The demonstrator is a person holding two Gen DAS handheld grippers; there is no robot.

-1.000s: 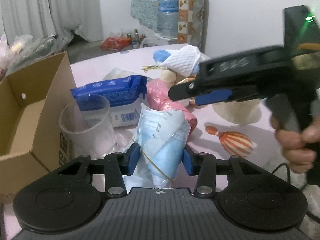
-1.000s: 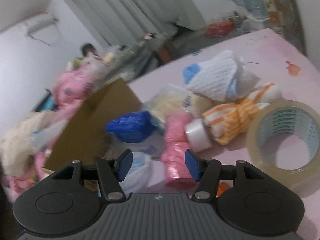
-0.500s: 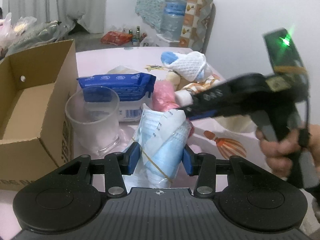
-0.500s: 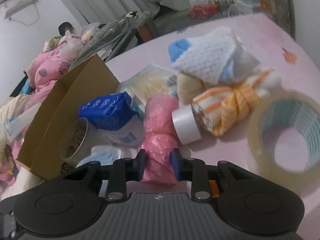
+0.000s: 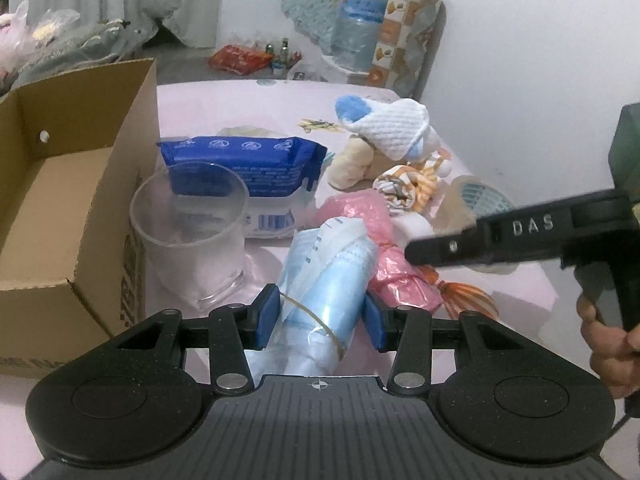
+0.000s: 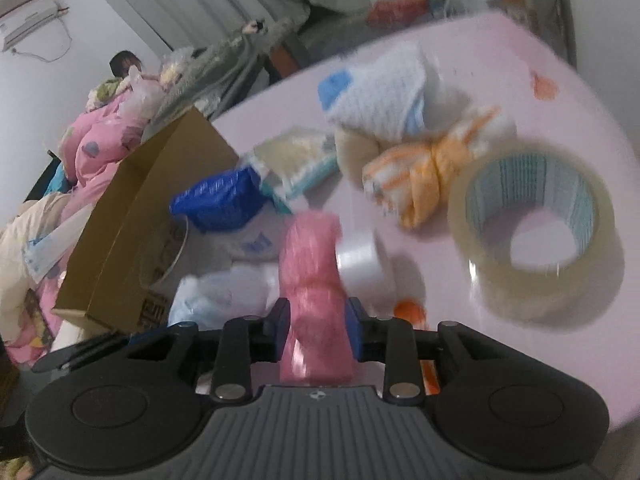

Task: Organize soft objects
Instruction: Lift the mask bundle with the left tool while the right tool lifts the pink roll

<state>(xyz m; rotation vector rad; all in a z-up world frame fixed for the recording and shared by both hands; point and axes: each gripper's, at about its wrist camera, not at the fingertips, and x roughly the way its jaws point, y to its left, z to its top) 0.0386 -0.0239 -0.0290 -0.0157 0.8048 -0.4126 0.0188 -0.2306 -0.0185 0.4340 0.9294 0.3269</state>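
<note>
My left gripper (image 5: 320, 318) is shut on a light blue roll of face masks in clear plastic (image 5: 324, 276) bound by a rubber band, low over the pink table. My right gripper (image 6: 316, 330) is shut on a pink plastic bag roll (image 6: 314, 276); that roll also shows in the left wrist view (image 5: 384, 268), with the right gripper's finger (image 5: 480, 244) over it. The mask roll shows pale at the left in the right wrist view (image 6: 216, 292). An open cardboard box (image 5: 68, 208) stands to the left.
A clear glass (image 5: 192, 236) stands beside the box. A blue tissue pack (image 5: 244, 168), white-blue sock (image 5: 392, 128), orange striped cloth (image 6: 420, 176), cream cloth (image 5: 352, 164), a large tape roll (image 6: 536, 224) and a small white tape roll (image 6: 360, 268) lie on the table.
My right gripper closed on the pink bag roll and has lifted it slightly. My left gripper kept its hold on the mask roll and shifted a little.
</note>
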